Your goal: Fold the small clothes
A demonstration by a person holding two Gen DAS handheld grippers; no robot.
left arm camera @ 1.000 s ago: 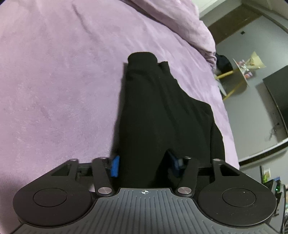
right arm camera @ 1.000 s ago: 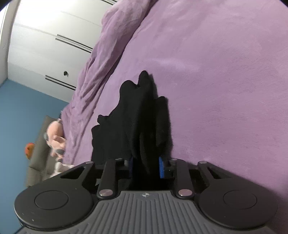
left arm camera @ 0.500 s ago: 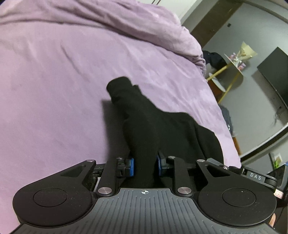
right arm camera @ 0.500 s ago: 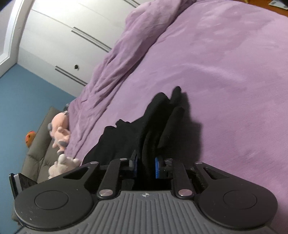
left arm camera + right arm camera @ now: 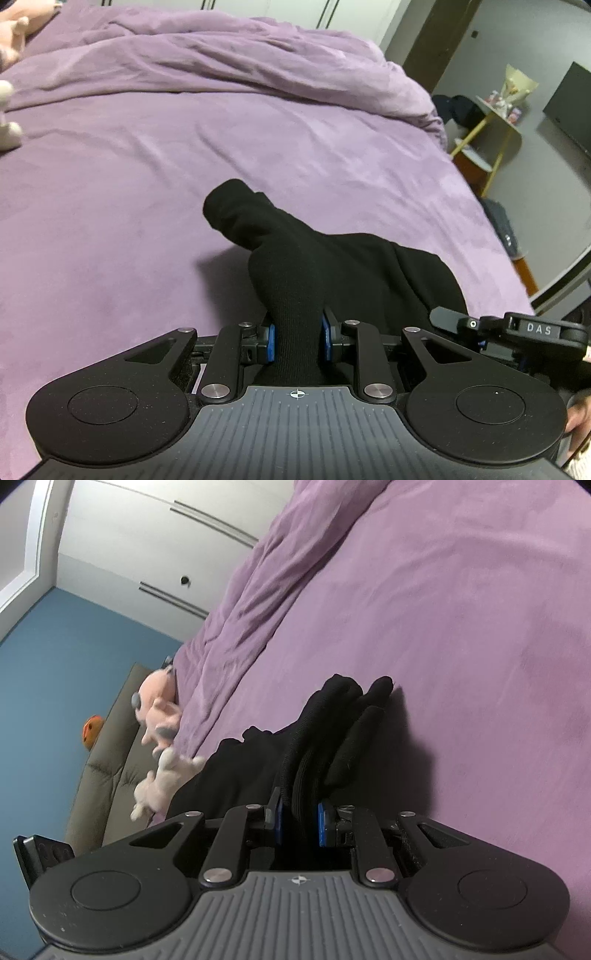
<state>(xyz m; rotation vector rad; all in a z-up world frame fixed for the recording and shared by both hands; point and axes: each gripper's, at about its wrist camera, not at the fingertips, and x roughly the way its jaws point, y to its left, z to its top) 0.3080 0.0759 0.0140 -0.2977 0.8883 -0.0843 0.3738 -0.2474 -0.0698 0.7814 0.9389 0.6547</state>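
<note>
Left gripper [image 5: 296, 339] clenched on a bunched strip of the black garment [image 5: 332, 266], blue-padded fingers [image 5: 270, 343] pinching ribbed knit from both sides. Right gripper [image 5: 299, 823] likewise clamped on another gathered part of the same garment [image 5: 325, 734], fabric wedged between its blue fingers [image 5: 322, 827]. Garment lies on the purple bed [image 5: 129, 184], partly lifted at both grips; in the left view a rolled cuff-like end sticks up and away from the gripper, the rest spreads flat to the right toward the bed's right edge. Right gripper body visible at the right margin of the left view, close beside the garment. Rumpled purple duvet [image 5: 221, 55] heaped along the far edge of the bed. Pink plush toy [image 5: 157, 701] and a pale plush [image 5: 162, 779] sit at the bed's edge in the right view, next to a grey-brown sofa [image 5: 107, 768]. Yellow-legged side table [image 5: 495, 125] stands off the bed, well apart.
</note>
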